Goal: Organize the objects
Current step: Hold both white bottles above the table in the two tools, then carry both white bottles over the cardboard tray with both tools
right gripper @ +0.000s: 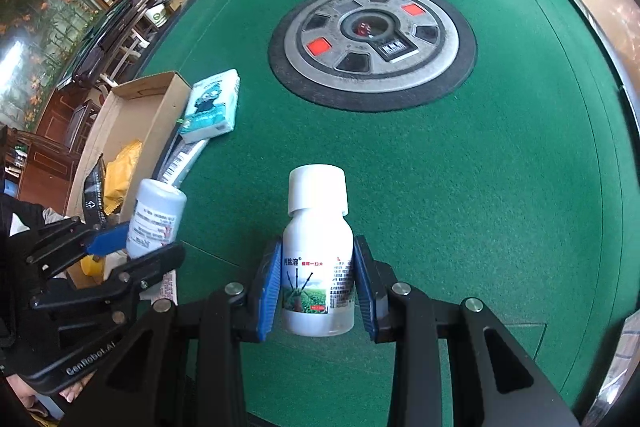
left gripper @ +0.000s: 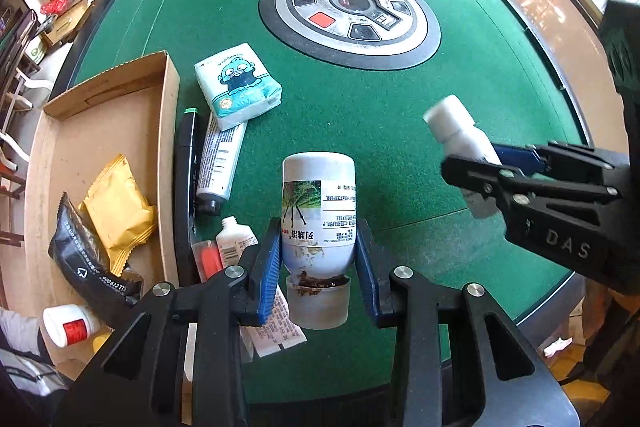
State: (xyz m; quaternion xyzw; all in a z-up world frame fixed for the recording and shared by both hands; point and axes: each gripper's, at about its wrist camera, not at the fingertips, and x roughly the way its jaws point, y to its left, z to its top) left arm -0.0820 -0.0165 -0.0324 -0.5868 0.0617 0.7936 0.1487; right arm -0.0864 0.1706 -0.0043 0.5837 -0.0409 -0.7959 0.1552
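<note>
Clamped in the left hand-held gripper (left gripper: 318,259), blue pads on its waist, a stained white bottle (left gripper: 319,211) hangs upside down, its crusted clear cap (left gripper: 319,301) nearest the lens, just right of the cardboard box (left gripper: 100,131) on the table (left gripper: 400,131). It looks rigid, light and slick; the residue may be sticky, so mid-body is the safe hold. Rightward, the right hand-held gripper (right gripper: 318,291) squeezes a clean capped bottle (right gripper: 318,263) upright by its label.
</note>
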